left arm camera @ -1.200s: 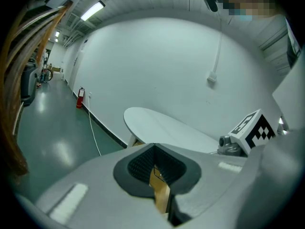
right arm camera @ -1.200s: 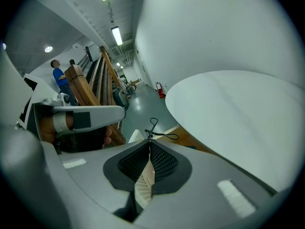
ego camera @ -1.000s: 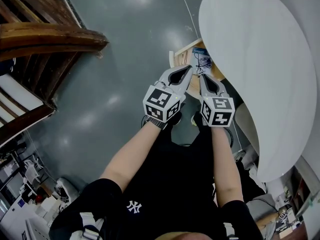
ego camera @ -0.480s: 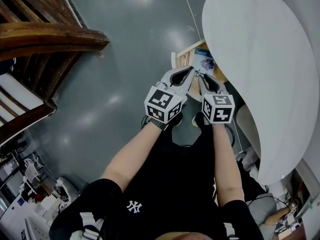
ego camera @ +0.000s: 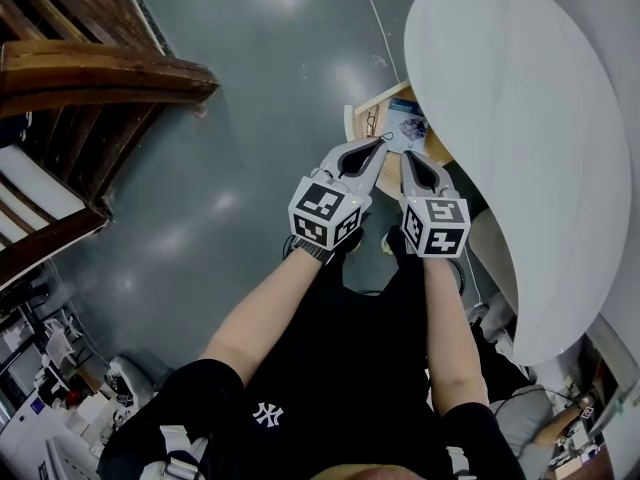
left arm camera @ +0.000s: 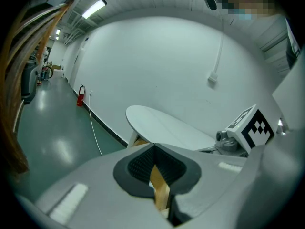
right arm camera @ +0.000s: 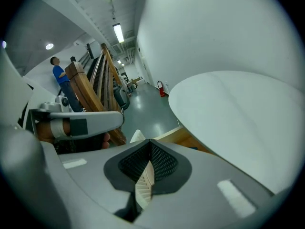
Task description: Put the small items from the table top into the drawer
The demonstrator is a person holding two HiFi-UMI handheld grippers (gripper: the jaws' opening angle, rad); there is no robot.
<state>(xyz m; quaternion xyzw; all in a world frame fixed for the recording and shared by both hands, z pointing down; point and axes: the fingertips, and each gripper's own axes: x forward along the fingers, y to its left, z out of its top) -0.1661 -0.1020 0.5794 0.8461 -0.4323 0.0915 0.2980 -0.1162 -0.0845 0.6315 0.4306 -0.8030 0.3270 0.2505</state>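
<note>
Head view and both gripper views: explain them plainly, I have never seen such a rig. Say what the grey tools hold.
A person holds a two-jaw clamp in each hand: the left gripper and the right gripper, each bearing a marker cube. The head view looks down from the person's head along both arms; each gripper view looks out along one tool's own jaws. The round white table stands on the right, with an open wooden drawer under its edge and a blue packet inside. Both grippers are shut and seem to hold nothing; the right one's jaws have just closed.
</note>
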